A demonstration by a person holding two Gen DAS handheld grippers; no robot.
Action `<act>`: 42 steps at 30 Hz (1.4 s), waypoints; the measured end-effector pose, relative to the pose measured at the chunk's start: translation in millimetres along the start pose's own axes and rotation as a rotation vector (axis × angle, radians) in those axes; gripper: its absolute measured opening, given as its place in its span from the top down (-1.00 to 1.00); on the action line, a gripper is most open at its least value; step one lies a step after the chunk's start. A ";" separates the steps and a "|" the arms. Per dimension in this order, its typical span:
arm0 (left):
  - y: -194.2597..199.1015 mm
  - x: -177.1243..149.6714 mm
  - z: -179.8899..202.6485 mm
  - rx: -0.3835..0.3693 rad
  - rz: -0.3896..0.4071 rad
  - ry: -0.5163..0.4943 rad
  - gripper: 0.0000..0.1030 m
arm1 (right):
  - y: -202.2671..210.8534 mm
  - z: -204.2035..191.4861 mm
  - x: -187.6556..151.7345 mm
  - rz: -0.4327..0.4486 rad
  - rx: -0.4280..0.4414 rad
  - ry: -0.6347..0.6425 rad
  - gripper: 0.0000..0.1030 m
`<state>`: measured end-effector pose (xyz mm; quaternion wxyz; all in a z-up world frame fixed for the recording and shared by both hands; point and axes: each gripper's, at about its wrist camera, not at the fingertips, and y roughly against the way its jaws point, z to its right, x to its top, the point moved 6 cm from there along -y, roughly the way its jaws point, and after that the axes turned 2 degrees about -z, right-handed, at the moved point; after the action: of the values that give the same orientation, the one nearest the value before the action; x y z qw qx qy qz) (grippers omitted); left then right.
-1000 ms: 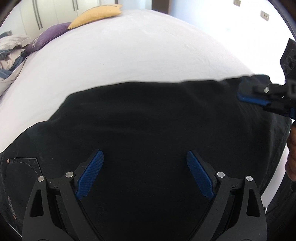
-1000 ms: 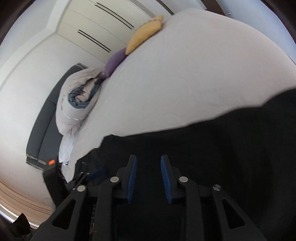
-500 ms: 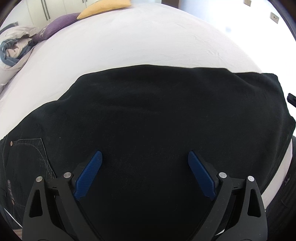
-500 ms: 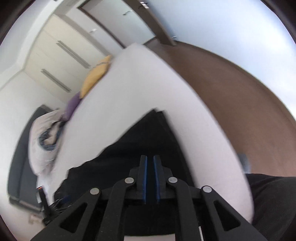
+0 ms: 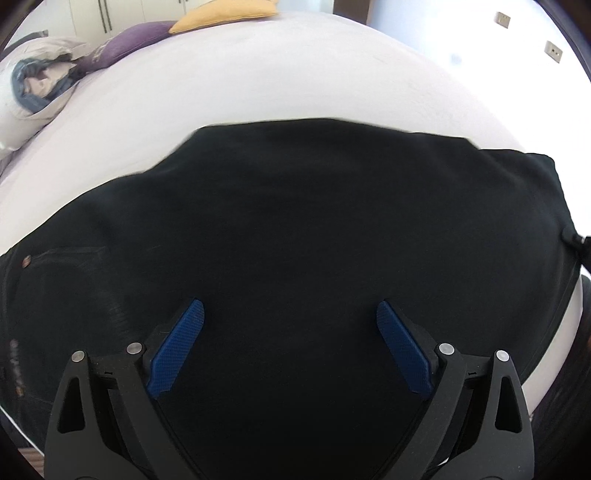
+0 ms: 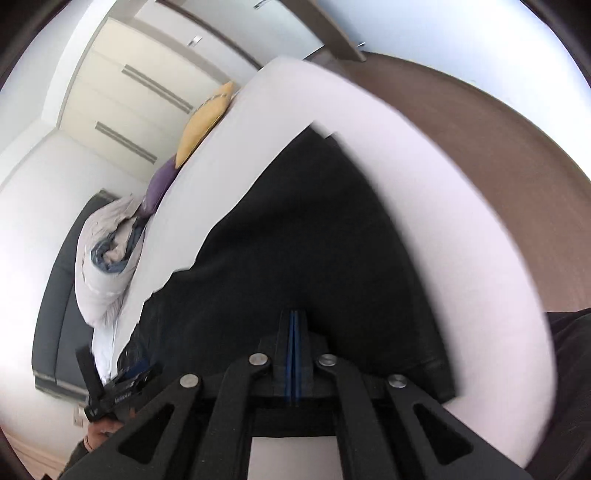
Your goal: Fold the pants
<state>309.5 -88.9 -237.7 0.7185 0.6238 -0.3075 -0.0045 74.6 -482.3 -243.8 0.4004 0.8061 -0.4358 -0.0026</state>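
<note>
Black pants point(image 5: 295, 229) lie spread flat on the white bed point(image 5: 280, 74); a back pocket with a rivet shows at their left end. My left gripper point(image 5: 290, 314) is open and empty, hovering just above the middle of the pants near the front edge. In the right wrist view the pants point(image 6: 295, 236) run away from me across the bed. My right gripper point(image 6: 294, 317) is shut with its blue pads pressed together over the near edge of the pants; whether cloth sits between the pads is hidden. The left gripper also shows in the right wrist view point(image 6: 122, 384) at the lower left.
A yellow pillow point(image 5: 225, 13), a purple pillow point(image 5: 129, 40) and a bundled duvet point(image 5: 33, 85) lie at the head of the bed. Brown floor point(image 6: 498, 147) runs along the bed's right side. White wardrobes point(image 6: 136, 96) stand behind. A dark headboard point(image 6: 55, 295) sits left.
My right gripper closed fully, drew back from the far edge of the pants and swung round to their near end. My left gripper stayed open and rose slightly.
</note>
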 end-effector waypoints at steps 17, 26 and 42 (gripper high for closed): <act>12.7 58.6 -56.2 -0.057 0.120 -0.045 -0.58 | -19.6 -95.2 0.6 -0.012 0.051 0.117 0.63; -93.4 109.5 -46.2 -0.047 -0.035 0.004 -1.00 | -7.4 -19.0 3.1 0.026 -0.106 -0.040 1.00; -12.6 86.6 -56.4 -0.302 0.120 0.353 -0.96 | 27.0 9.9 -52.0 0.063 0.105 -0.455 -0.36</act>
<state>409.7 -75.1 -213.1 0.8452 0.4811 -0.2097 0.1014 19.9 -460.1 -251.0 0.2490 0.7905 -0.5394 -0.1489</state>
